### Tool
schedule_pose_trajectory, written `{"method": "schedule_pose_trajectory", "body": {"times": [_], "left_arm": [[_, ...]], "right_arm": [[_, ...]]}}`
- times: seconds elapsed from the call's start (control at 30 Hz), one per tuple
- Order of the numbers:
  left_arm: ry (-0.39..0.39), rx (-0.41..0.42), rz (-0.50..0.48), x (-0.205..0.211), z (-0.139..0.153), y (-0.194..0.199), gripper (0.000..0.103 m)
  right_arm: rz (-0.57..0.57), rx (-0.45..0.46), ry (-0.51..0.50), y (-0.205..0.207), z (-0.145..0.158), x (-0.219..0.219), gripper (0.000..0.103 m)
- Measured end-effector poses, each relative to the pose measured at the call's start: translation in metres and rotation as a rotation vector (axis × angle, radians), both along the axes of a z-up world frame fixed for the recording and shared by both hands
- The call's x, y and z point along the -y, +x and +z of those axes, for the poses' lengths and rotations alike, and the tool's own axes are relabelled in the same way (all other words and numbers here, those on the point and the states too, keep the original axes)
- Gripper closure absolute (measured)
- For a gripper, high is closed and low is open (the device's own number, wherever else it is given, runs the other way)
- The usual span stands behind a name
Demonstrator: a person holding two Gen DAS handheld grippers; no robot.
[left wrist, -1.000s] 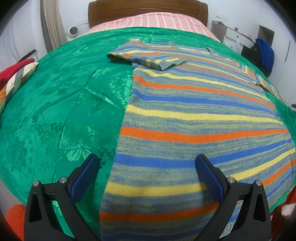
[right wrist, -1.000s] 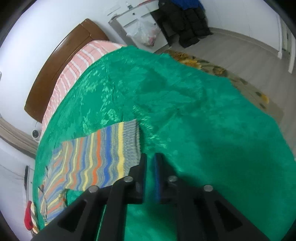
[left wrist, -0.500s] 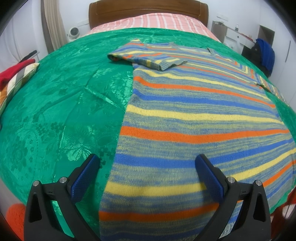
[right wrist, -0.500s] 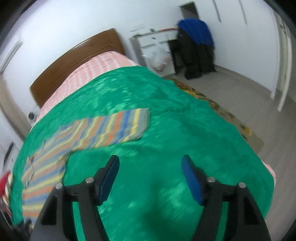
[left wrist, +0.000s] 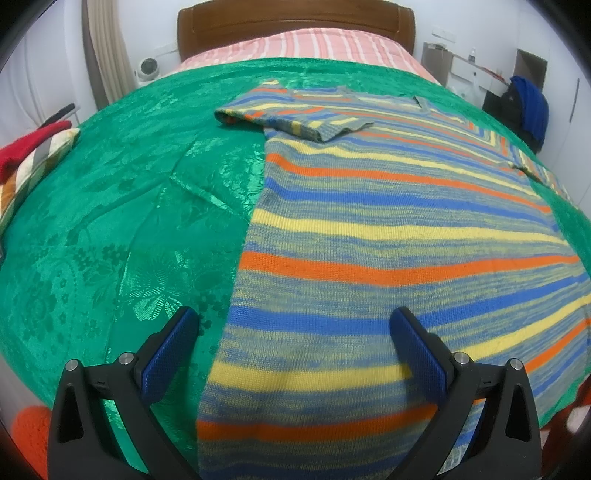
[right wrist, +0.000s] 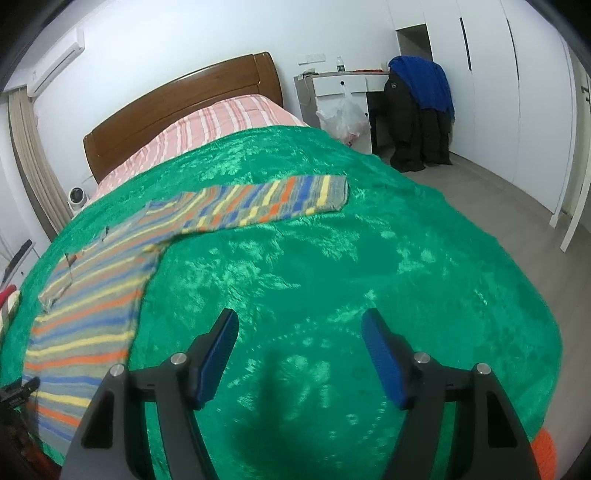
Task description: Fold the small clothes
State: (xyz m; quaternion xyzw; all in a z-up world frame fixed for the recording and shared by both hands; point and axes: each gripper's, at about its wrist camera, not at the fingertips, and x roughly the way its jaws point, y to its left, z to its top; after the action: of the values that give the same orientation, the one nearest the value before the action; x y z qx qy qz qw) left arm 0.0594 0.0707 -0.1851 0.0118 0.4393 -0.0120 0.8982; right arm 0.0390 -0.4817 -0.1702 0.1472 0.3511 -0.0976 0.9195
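hovering nearest in the left wrist view, the left gripper (left wrist: 291, 332): black frame, blue pads (left wrist: 168, 352), jaws spread wide, holding nothing, poised over the lower left part of the striped sweater (left wrist: 388, 236), one pad over the green bedspread (left wrist: 110, 221) and the other over the knit.

striped sweater: knit in blue, orange, yellow and grey bands, laid flat on the green bedspread. near hem toward the camera, neckline toward the headboard. left sleeve (left wrist: 295, 118) folded inward across the chest, its cuff lying on the body of the garment.

right gripper (right wrist: 299, 347): same make, jaws also parted wide, empty, hanging over bare green bedspread (right wrist: 332, 258), well apart from the sweater (right wrist: 92, 295) seen at that view's left. right sleeve (right wrist: 273, 199) stretched out straight across the bedspread, unfolded, its cuff pointing toward the room's right side.

green bedspread: glossy, floral-patterned, creased, covering most of the bed.

pink striped sheet (left wrist: 303, 44): exposed beyond the bedspread's far edge.

wooden headboard (left wrist: 295, 18): against the white wall.

folded red and checked fabric (left wrist: 33, 147): at the bed's left edge.

white desk (right wrist: 343, 88): beyond the bed at right, a plastic bag (right wrist: 347, 118) hanging at its front; dark and blue garments (right wrist: 421, 110) draped just beside it.
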Motion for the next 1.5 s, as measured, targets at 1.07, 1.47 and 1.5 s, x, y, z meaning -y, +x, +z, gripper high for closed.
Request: {"method": "schedule_pose_trajectory", "body": {"times": [1.07,1.47,1.5], "left_arm": [[0.003,0.006,0.002,0.000,0.000,0.000,0.000],[-0.010,-0.015,-0.005,-0.002,0.004,0.001,0.001],[-0.014,-0.027,-0.003,-0.003,0.008,0.001,0.001]], "right_arm": [[0.002,-0.052,-0.009,0.005,-0.020,-0.006,0.020],[0.001,-0.052,-0.011,0.005,-0.020,-0.006,0.019],[0.000,-0.052,-0.011,0.005,-0.020,-0.006,0.019]]}}
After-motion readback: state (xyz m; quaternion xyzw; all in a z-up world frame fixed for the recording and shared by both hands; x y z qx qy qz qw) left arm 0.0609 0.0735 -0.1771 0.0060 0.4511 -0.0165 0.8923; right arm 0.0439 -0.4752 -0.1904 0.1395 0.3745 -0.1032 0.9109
